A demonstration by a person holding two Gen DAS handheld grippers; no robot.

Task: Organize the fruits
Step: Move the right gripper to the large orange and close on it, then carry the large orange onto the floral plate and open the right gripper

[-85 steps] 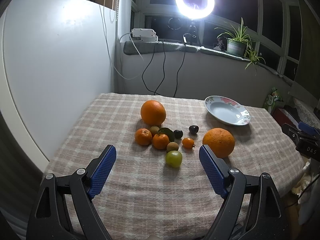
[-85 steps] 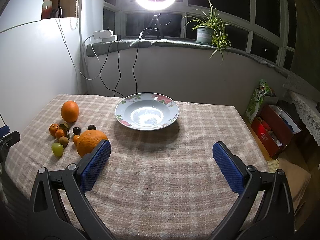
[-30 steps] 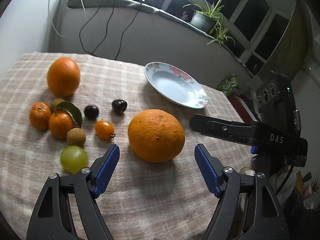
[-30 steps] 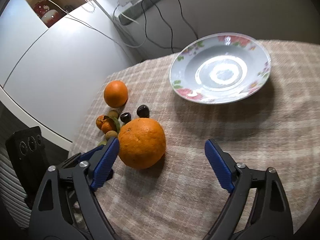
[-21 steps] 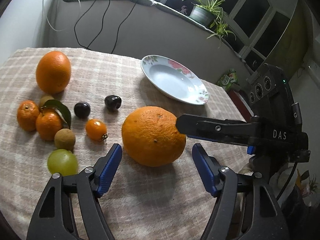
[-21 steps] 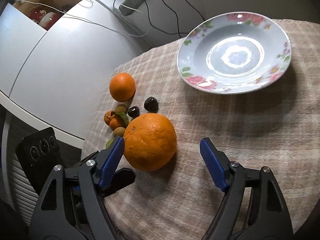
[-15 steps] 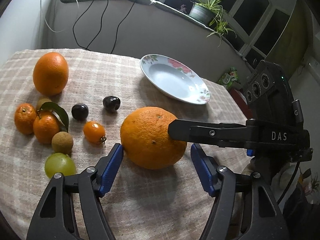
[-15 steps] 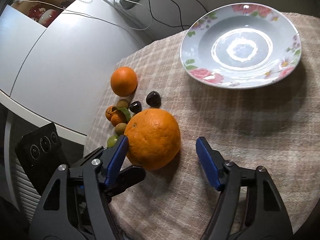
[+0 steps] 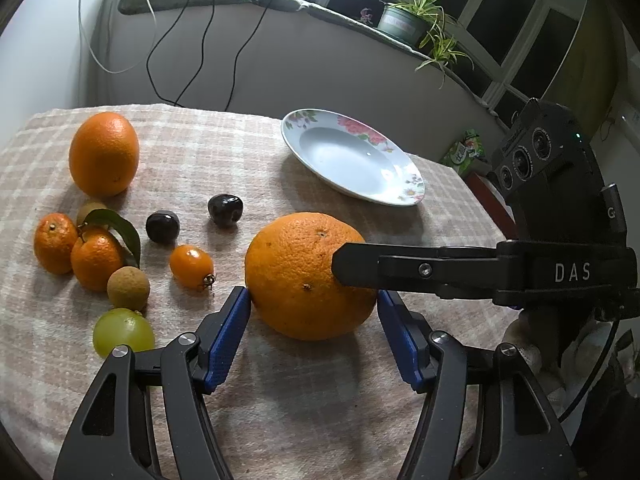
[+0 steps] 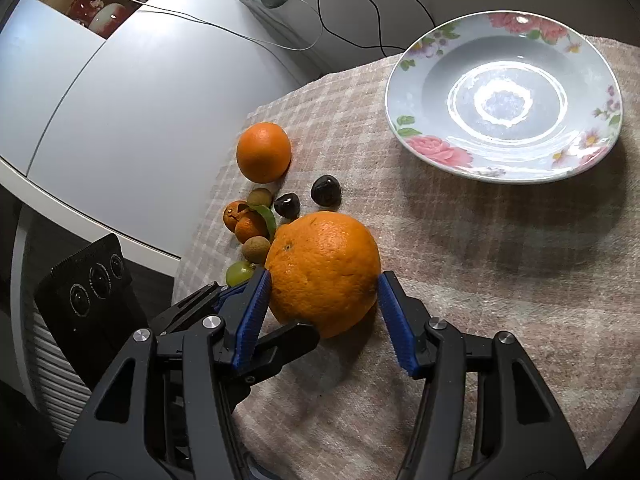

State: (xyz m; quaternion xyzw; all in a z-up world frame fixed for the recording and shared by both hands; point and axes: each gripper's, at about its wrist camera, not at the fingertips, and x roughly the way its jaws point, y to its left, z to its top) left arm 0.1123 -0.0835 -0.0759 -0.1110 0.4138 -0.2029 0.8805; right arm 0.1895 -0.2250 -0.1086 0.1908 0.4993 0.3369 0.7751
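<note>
A large orange (image 9: 308, 276) (image 10: 324, 272) lies on the checked tablecloth (image 9: 208, 144), and both grippers grip it. My left gripper (image 9: 312, 294) has its blue pads against the orange's two sides, jaws still closing a little. From the right, my right gripper (image 10: 324, 280) holds the same orange between its pads, jaws still closing. One of its fingers (image 9: 400, 266) lies across the orange's near face. The flowered plate (image 9: 352, 160) (image 10: 504, 96) behind it is bare. A second orange (image 9: 104, 154) sits far left.
Left of the held orange lie two mandarins (image 9: 96, 258), two dark cherries (image 9: 162, 226), a small orange tomato (image 9: 191, 266), a brown longan (image 9: 128, 288) and a green grape (image 9: 123, 332). A white cabinet (image 10: 120, 92) borders the table's left edge. Cables hang from the sill.
Both grippers have come in around the large orange and narrowed their jaws until the pads meet its sides. The right gripper's finger has slid across the orange's front. The other fruit has not moved.
</note>
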